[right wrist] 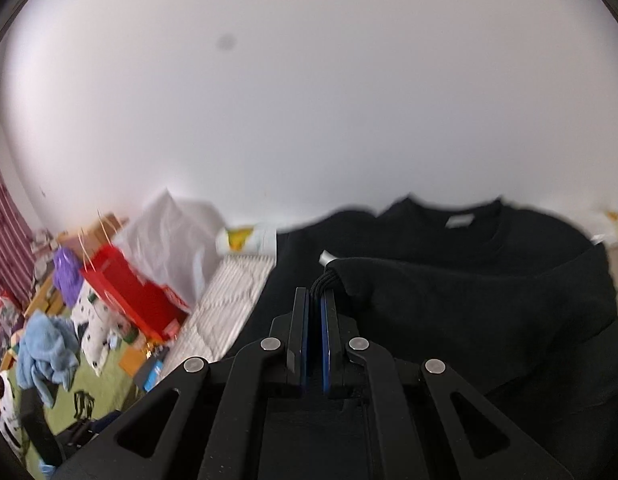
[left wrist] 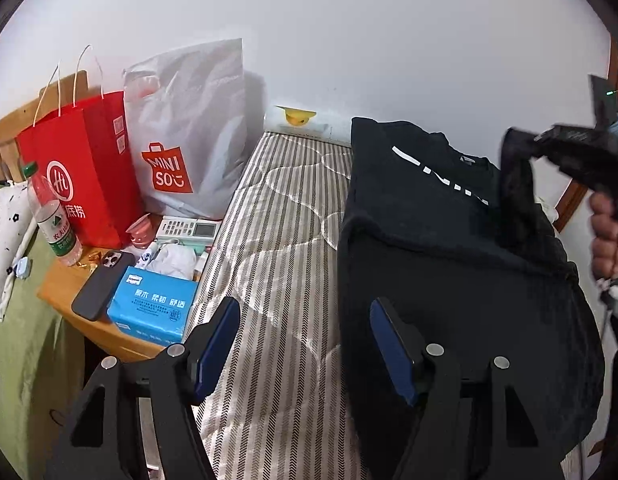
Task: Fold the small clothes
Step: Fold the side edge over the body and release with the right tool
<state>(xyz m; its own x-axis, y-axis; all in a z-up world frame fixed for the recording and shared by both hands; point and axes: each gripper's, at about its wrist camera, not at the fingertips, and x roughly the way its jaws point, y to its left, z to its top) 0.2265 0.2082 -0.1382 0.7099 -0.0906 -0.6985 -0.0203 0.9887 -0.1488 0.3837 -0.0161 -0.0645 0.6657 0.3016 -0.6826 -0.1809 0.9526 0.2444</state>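
1. Nearest the lens, the left gripper (left wrist: 305,344) hangs with jaws apart and empty, over the striped mattress (left wrist: 277,248) beside the black T-shirt (left wrist: 437,240).
2. Clamped on a bunched edge of that shirt, the right gripper (right wrist: 315,312) carries it across the body; I judge one fold underway, with more left.
3. Motion blur smears the right view, and the shirt's near hem is cut off.

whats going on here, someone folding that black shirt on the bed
Yes. A person holds a gripper in each hand over a black t-shirt spread on the striped bed cover. The right gripper is shut on a bunched bit of the shirt's fabric, lifted over the rest of the shirt. The left gripper is open and empty above the shirt's left edge. The fold is not yet laid flat.
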